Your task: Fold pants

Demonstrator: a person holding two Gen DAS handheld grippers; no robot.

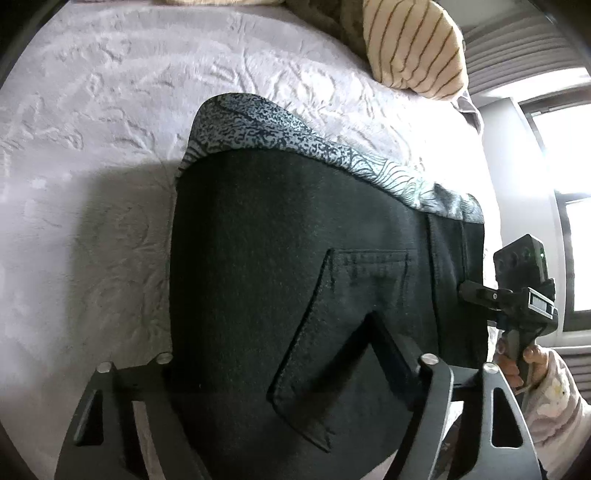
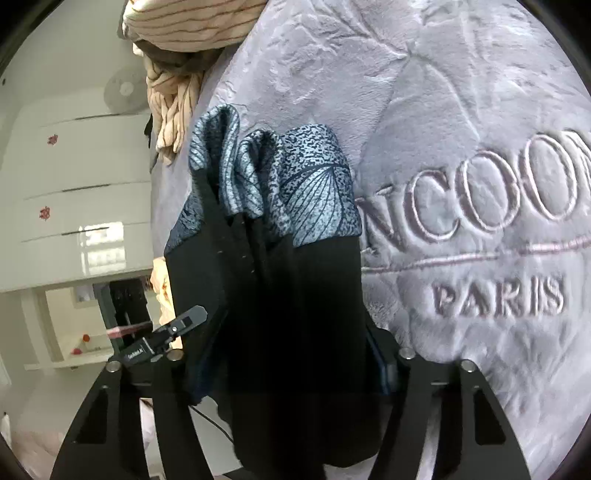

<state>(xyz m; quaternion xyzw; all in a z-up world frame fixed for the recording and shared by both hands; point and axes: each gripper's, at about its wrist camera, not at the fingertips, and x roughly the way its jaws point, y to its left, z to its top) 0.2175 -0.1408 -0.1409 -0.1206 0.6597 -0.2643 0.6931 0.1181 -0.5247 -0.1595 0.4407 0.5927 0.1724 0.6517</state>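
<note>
Dark pants [image 1: 280, 266] with a back pocket [image 1: 351, 332] lie folded over a blue patterned garment [image 1: 258, 125] on a grey plush blanket [image 1: 92, 129]. My left gripper [image 1: 295, 350] is shut on the pants' near edge; cloth hides its left finger. My right gripper [image 1: 480, 291] shows at the right in the left wrist view, clamped on the pants' side edge. In the right wrist view the pants [image 2: 280, 314] fill the space between the fingers of my right gripper [image 2: 295, 350], with the patterned cloth [image 2: 295, 184] beyond. The left gripper's fingertip [image 2: 184, 321] shows at the left.
A striped beige pillow [image 1: 413, 48] lies at the far edge of the bed, also in the right wrist view [image 2: 177, 33]. A window [image 1: 561, 206] is at the right. A white dresser [image 2: 74, 192] stands left of the bed. The blanket [image 2: 480, 184] carries embroidered lettering.
</note>
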